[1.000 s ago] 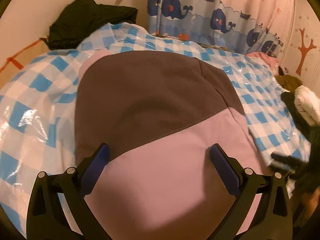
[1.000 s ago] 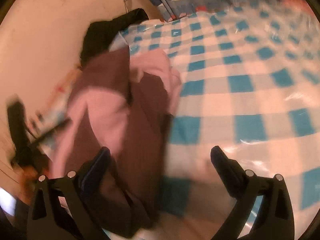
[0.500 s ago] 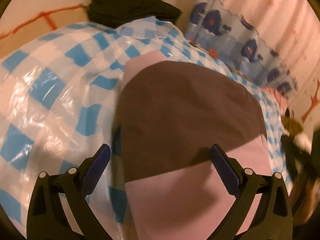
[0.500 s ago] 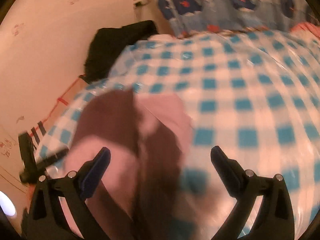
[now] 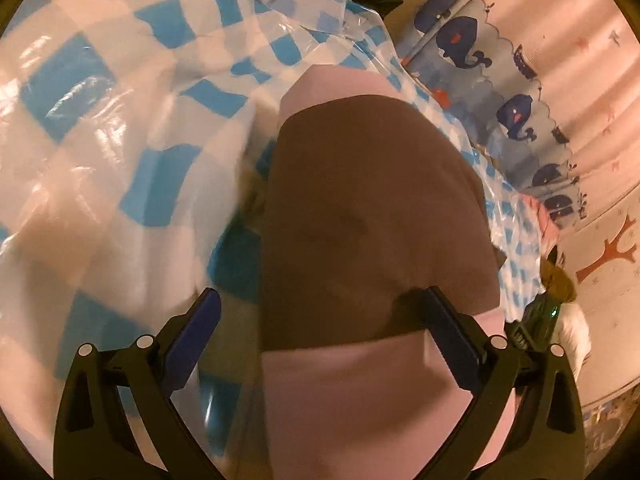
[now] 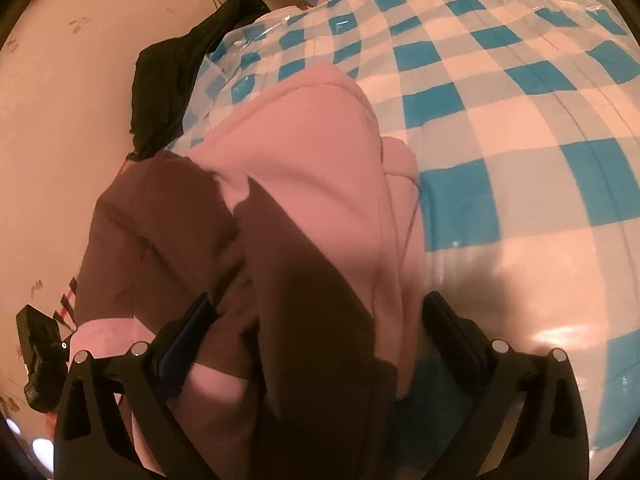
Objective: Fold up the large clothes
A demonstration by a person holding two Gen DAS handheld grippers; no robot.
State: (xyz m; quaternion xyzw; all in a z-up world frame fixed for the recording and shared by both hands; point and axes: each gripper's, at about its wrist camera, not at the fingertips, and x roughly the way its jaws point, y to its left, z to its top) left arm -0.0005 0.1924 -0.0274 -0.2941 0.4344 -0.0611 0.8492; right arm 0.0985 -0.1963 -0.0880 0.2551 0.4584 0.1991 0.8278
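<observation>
A large brown and pink garment (image 5: 372, 220) lies folded on a blue-and-white checked plastic sheet (image 5: 100, 152). My left gripper (image 5: 324, 332) is open, its jaws wide apart over the garment's left edge, where brown meets pink. In the right wrist view the same garment (image 6: 304, 208) shows its pink hood end and brown folds. My right gripper (image 6: 316, 320) is open, its jaws straddling the garment's near part. The left gripper's black body (image 6: 38, 360) shows at the far left of the right wrist view.
A black garment (image 6: 180, 68) lies heaped at the sheet's far corner by the wall. A whale-print curtain (image 5: 500, 72) hangs behind. More clothes, brown and white (image 5: 568, 312), lie at the sheet's right end. The checked sheet (image 6: 520, 120) stretches right of the garment.
My left gripper has swung left toward the garment's left edge, so more checked sheet shows. My right gripper has come down close over the garment. Both stayed open.
</observation>
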